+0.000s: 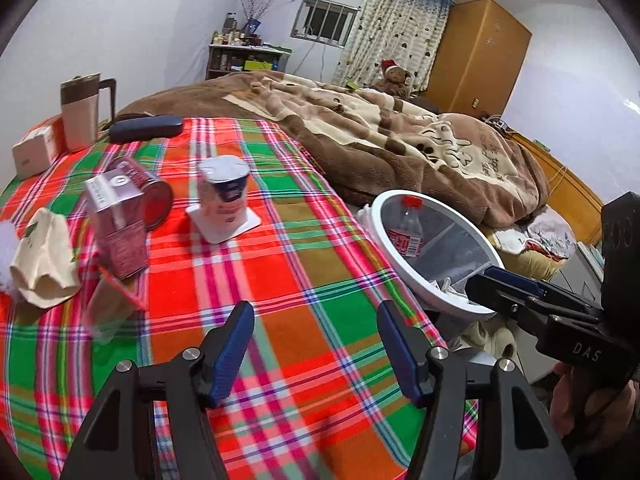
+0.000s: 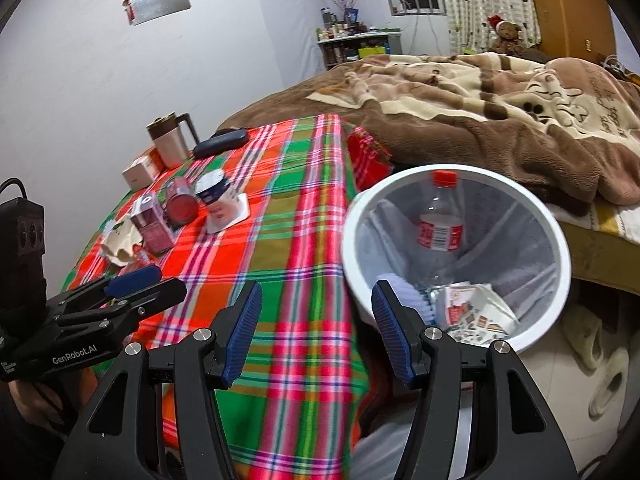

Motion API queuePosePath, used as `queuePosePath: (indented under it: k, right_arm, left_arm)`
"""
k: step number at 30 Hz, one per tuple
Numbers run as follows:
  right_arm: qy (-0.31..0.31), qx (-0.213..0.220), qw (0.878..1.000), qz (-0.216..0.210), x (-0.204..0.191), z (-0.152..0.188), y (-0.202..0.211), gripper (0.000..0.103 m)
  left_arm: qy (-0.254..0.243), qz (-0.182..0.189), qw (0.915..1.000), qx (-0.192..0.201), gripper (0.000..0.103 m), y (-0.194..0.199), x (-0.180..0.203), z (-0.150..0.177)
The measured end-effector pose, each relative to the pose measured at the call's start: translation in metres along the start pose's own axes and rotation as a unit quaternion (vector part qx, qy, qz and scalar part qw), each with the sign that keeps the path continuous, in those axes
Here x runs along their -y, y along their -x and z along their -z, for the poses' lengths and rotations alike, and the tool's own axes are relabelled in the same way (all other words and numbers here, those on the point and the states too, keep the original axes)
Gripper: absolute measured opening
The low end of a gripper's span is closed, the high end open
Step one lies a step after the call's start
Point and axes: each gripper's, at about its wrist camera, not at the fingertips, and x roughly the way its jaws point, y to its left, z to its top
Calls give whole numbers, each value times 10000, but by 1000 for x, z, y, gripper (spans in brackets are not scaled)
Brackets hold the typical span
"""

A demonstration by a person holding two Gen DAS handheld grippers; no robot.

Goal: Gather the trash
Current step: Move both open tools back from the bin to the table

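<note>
On the plaid tablecloth point(image 1: 280, 264) stand a white yogurt cup point(image 1: 224, 200) and a purple carton point(image 1: 116, 224). A red can point(image 1: 148, 192) lies behind the carton and a crumpled paper bag point(image 1: 44, 256) lies to its left. My left gripper point(image 1: 316, 344) hovers open and empty over the cloth, short of them. My right gripper point(image 2: 316, 328) is open and empty by the table's right edge, next to the white bin point(image 2: 348, 232). The bin holds a clear bottle point(image 2: 440, 220) and paper scraps. The cup point(image 2: 218, 200) and carton point(image 2: 152, 224) also show far left in the right wrist view.
A lidded mug point(image 1: 80, 112), a dark glasses case point(image 1: 146, 128) and a small box point(image 1: 34, 152) stand at the table's far left. A bed with a brown blanket point(image 1: 380, 128) lies behind the table and bin. Slippers point(image 2: 600, 364) lie on the floor.
</note>
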Motion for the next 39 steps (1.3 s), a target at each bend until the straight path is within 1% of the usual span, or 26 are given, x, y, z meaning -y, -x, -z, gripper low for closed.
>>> queuePosePath:
  k: [3,11,17,23,26,30,33,39]
  right_arm:
    - [130,-7,9999,-20,-10,1,-2,59]
    - [307,-176,9989,-318,-33,2,-15,59]
    - [402,-273,9975,-515,-49,0,-20,59]
    - [527,-314,9961,-638,-59,-4,-24,59]
    - [584,-344,9953,-689,-64,-6,-27,59]
    - [623,-396,9947,-712,-69,-8,-31,59]
    - [629,-420,9947,-696,-69,-9,-34,59]
    - [617,-461,9949,-653,-70,-14,-41,59]
  left_arm:
    - [45,-97,9999,65,63,8,-10,4]
    - [278,-410,9986,206,62,29,-36,14]
    - [520,-689,9958,298,62,45,-61,19]
    - [753,-978,9918,322,62,51,-88,21]
    - [784,-1082,9906,298,62,49,-97,21]
    - [778,-1127,9903,243,62,41,-104,18]
    - [716,-1100,9912,191,62,33,-107,13]
    - [593,-1062,9926,-34,62,7,-114,6]
